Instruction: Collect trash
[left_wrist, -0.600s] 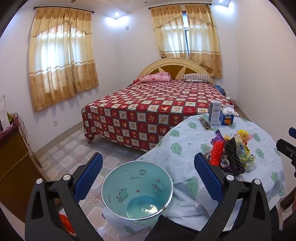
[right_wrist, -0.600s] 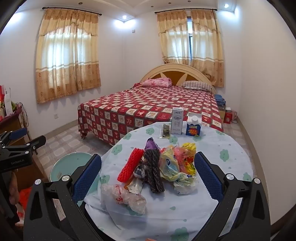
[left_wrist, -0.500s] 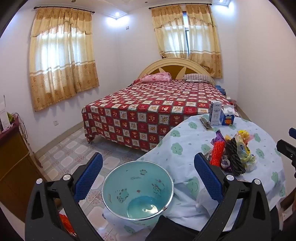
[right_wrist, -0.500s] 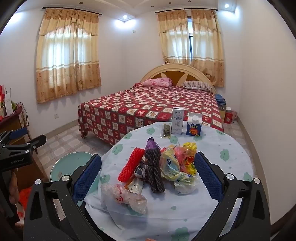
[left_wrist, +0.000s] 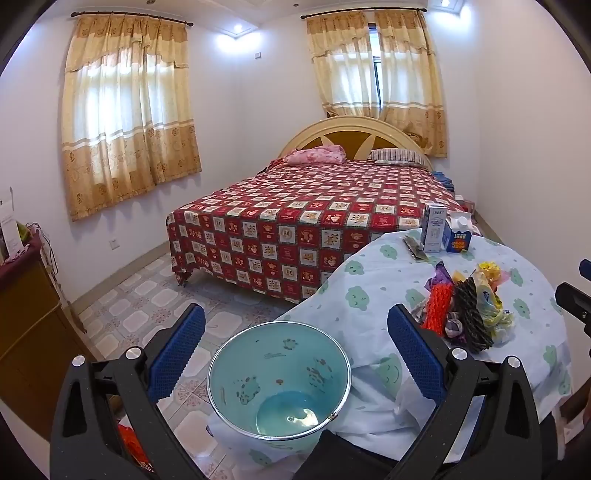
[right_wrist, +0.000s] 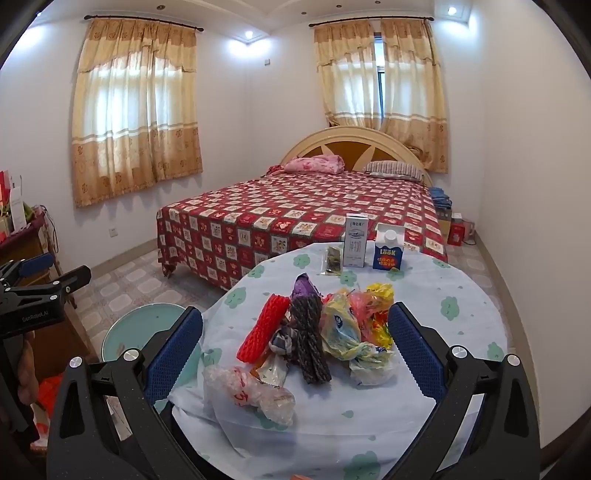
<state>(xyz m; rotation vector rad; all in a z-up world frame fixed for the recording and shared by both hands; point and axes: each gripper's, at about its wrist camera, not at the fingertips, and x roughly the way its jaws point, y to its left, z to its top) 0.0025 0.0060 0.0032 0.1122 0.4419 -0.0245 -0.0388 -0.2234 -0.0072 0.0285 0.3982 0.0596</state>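
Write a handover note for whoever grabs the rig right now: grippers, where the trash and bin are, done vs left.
Left gripper: open, empty, hanging over the teal bin on the floor beside the table.
Right gripper: open, empty, facing the trash pile on the round table.
Pile: red foam net, black foam net, crumpled plastic bags and wrappers, a clear bag nearest the camera.
Two cartons stand at the far edge, with a small packet beside them.
Done: nothing; the bin looks empty.
Left: everything, probably starting with the nearest bag.

Home bedroom: bed (left_wrist: 314, 221), curtains (left_wrist: 125, 118).
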